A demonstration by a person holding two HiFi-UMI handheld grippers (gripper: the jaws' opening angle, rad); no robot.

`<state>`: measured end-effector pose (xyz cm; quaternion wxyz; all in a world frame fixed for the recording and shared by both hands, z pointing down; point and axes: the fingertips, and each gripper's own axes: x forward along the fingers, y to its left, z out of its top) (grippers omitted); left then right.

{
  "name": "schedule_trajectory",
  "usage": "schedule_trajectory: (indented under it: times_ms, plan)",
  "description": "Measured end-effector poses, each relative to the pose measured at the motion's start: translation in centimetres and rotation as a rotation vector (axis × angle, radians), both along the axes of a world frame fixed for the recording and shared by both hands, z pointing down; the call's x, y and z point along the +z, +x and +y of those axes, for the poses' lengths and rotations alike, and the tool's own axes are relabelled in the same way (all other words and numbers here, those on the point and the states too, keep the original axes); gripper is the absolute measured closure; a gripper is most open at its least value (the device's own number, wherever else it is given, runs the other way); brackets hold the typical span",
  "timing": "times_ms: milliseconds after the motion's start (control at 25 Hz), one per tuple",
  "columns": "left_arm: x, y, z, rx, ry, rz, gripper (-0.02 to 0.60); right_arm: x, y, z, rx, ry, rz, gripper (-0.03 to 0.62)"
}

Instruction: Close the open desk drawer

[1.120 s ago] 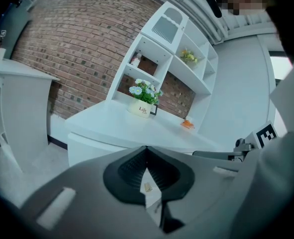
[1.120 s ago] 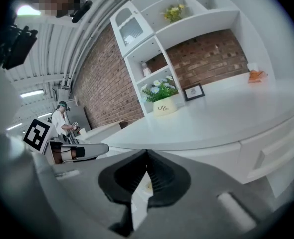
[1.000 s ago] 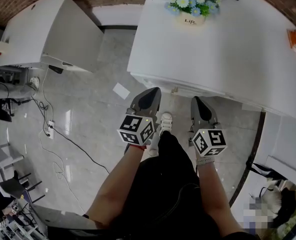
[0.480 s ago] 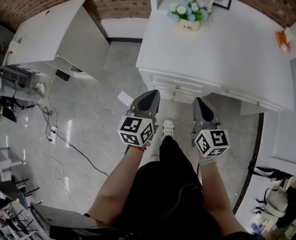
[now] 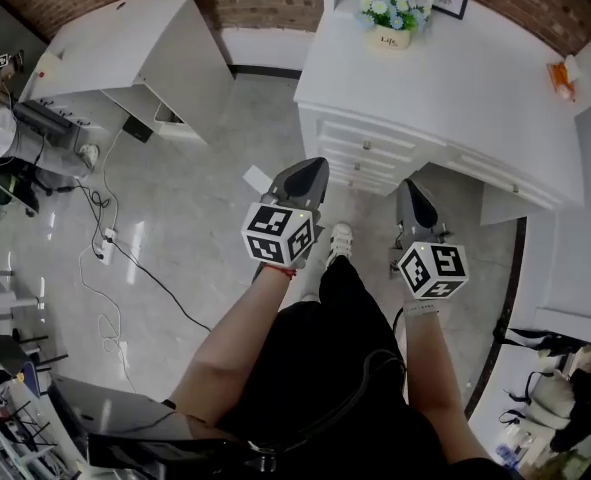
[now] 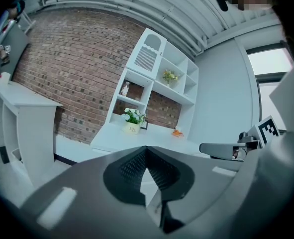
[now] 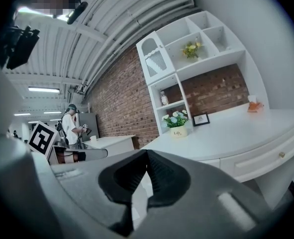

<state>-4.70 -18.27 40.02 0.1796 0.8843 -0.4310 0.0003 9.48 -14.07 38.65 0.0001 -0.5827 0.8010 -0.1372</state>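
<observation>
Desk [image 5: 455,88] receded toward upper right, exposing its drawer [image 5: 367,146] at upper centre; left claw [image 5: 309,171] and right claw [image 5: 411,193], both closed on nothing, point deskward, apparently readied to push.

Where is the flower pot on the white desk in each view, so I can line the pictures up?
Head view: flower pot near the top, right of centre, at the far edge of the desk.
Left gripper view: flower pot just left of centre, at mid-height.
Right gripper view: flower pot right of centre, just below mid-height.
Shared landmark: the small orange object on the same desk, to the pot's right in all three.
</observation>
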Motion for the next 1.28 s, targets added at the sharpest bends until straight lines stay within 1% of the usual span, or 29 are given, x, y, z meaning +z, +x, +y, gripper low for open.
schedule_trajectory:
  times_ms: [480, 720, 840, 1040, 1280]
  plan:
    - [-2.1, -1.4, 6.6, -0.011, 0.03, 0.007, 0.58, -2.4, -0.7, 6.4, -0.011, 0.043, 0.009, 0.592]
    - [-3.3, -1.7, 9.1, -0.012, 0.047, -0.022, 0.58, -3.2, -0.3, 8.4, -0.027, 0.034, 0.009, 0.592]
    - [-4.0, -1.8, 10.0, -0.025, 0.056, -0.024, 0.58, -3.6, 0.1, 9.3, -0.043, 0.03, 0.017, 0.592]
    - [-5.5, -1.1, 11.6, -0.053, 0.059, -0.008, 0.58, -5.1, 1.1, 10.9, -0.068, 0.036, 0.025, 0.592]
    - [-6.5, 0.8, 14.1, -0.084, 0.054, 0.017, 0.58, -6.1, 2.8, 13.5, -0.105, 0.033, 0.032, 0.592]
